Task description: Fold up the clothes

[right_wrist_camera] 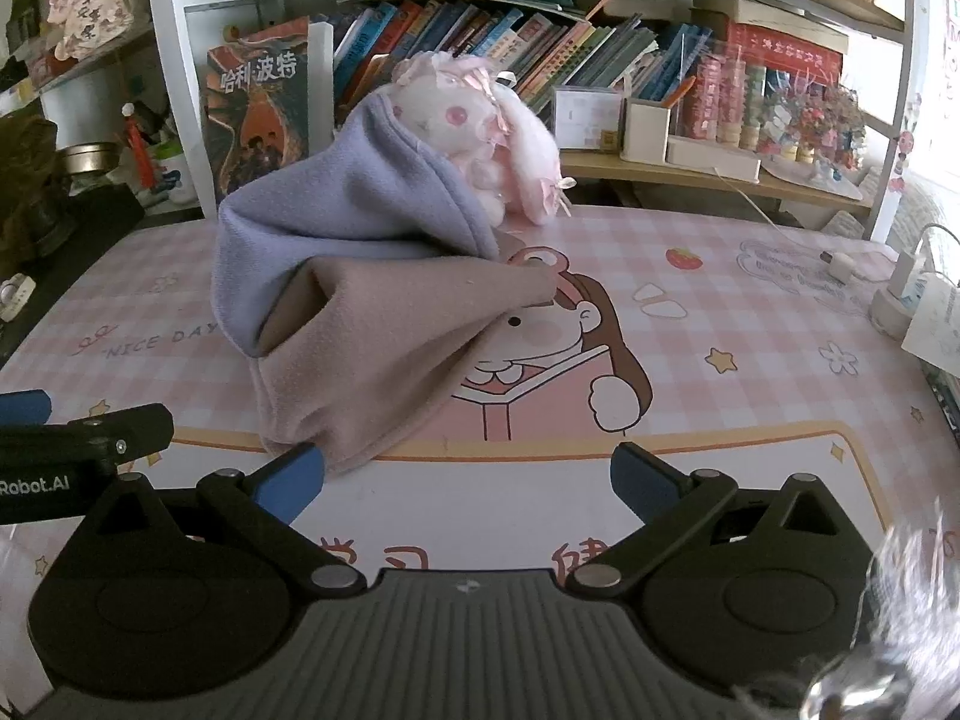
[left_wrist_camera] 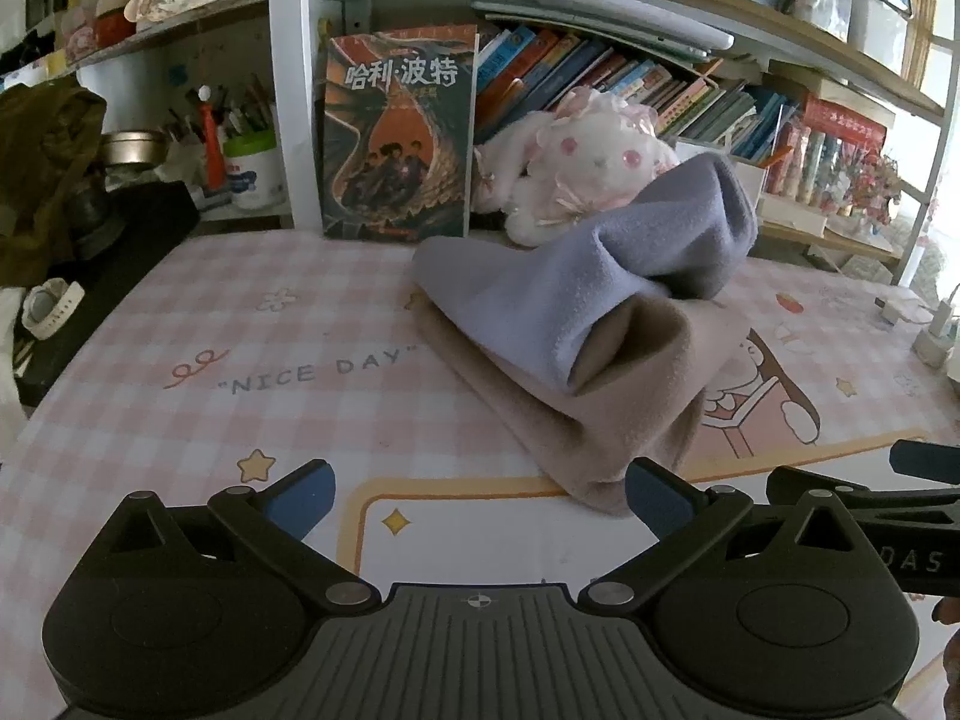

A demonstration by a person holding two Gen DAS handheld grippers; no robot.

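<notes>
Desk mat (left_wrist_camera: 198,360), pink check with cartoon print, carries everything; shelving with books and clutter stands behind it.

Garment (left_wrist_camera: 576,324): one soft fleece piece, lavender outside, beige inside, heaped near the mat's centre, in front of the plush rabbit (left_wrist_camera: 588,162). Not flat. Upper part stands up in a lavender peak, touching or just in front of the rabbit; can't tell which. Lower beige part lies on the mat.

Progress, my read: early. No clean fold visible, no squared edges, nothing stacked. The piece is bunched with an open pocket where lavender rolls over beige. Left to do: spread it flat, find the edges, fold, square up.

Orientation: long axis runs diagonally, from the far peak by the rabbit down to the near beige corner. In the left view that corner lies just beside the left gripper's right pad. In the right view it sits by the right gripper's left pad. So the near corner points at the gap between the two tools.

Left gripper (left_wrist_camera: 480,495): jaws wide apart, holding nothing.

Right gripper (right_wrist_camera: 468,477): jaws wide apart, holding nothing, just short of the cloth.
</notes>
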